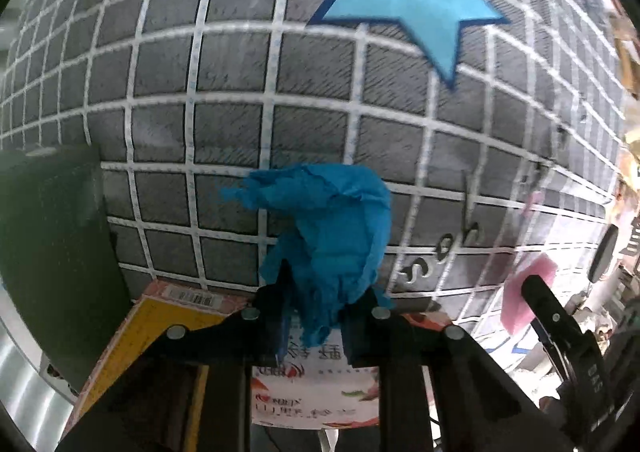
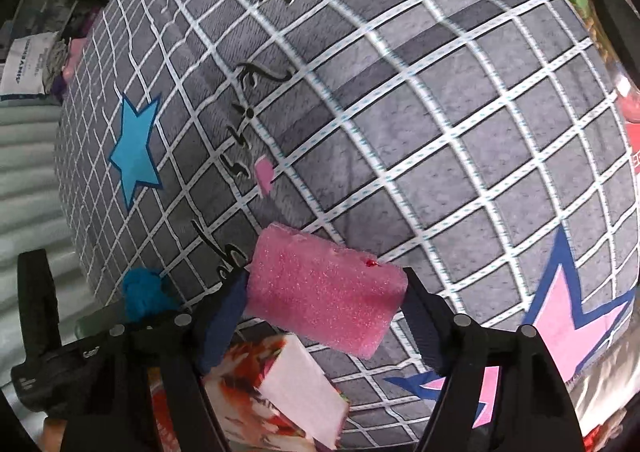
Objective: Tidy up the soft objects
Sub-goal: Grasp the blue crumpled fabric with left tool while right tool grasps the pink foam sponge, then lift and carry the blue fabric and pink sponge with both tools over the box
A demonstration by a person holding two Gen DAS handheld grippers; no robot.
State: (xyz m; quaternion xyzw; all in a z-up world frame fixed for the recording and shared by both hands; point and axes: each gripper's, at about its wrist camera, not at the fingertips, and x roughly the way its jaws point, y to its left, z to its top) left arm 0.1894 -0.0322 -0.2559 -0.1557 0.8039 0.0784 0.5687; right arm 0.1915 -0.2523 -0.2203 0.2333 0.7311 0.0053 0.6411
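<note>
A crumpled blue wad of soft material (image 1: pixel 332 220) hangs over the grey checked cloth (image 1: pixel 240 92). My left gripper (image 1: pixel 324 292) is shut on its lower end. The same wad (image 2: pixel 144 292) shows at the lower left of the right wrist view. A pink foam block (image 2: pixel 324 296) lies crosswise between the fingers of my right gripper (image 2: pixel 326 292), and both pads press on its ends. That pink block (image 1: pixel 520 284) also peeks in at the right of the left wrist view. Both grippers point steeply down at the cloth.
The grey cloth (image 2: pixel 440 132) carries blue and pink stars and dark script. A printed carton (image 1: pixel 316 392) lies under the grippers, seen again (image 2: pixel 280 392). A dark green object (image 1: pixel 52 252) stands at the left. A small pink scrap (image 2: pixel 264 172) lies on the cloth. Packaged goods crowd the edges.
</note>
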